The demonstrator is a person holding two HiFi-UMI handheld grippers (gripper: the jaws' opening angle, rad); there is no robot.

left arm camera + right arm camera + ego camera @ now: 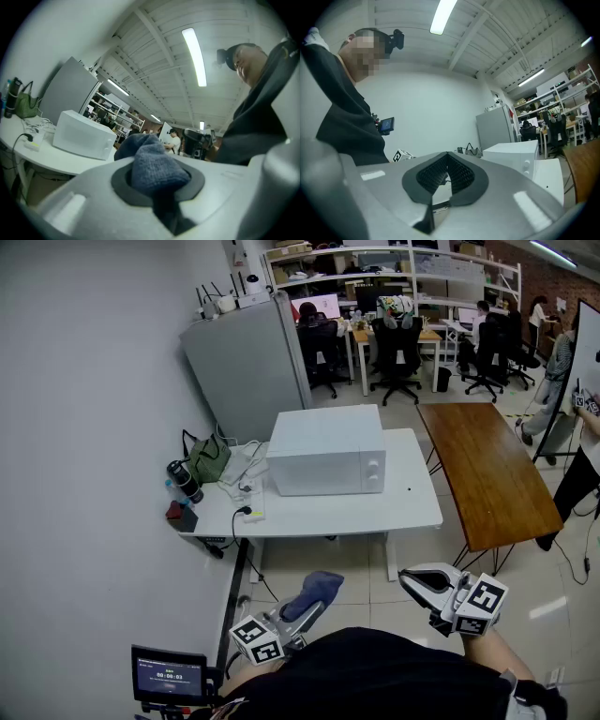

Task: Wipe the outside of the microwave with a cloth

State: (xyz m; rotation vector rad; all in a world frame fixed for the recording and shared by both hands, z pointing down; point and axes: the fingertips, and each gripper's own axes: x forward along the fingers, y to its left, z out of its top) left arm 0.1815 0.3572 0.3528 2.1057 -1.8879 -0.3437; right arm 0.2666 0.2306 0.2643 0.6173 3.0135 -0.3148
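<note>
The white microwave (328, 451) stands on a white table (384, 512), its door and knobs facing me; it also shows in the left gripper view (82, 136) and the right gripper view (515, 152). A blue-grey cloth (314, 592) is bunched between the jaws of my left gripper (305, 613), which is shut on it close to my body, well short of the table. In that gripper's own view the cloth (154, 166) fills the left gripper (157, 183). My right gripper (424, 583) hangs at the lower right, shut and holding nothing (447, 176).
A green bag (208, 457), a dark bottle (185, 481) and cables with a power strip (246, 488) lie on the table's left end. A brown wooden table (487, 474) stands to the right, a grey cabinet (248, 362) behind. A person (581, 460) stands at the right edge.
</note>
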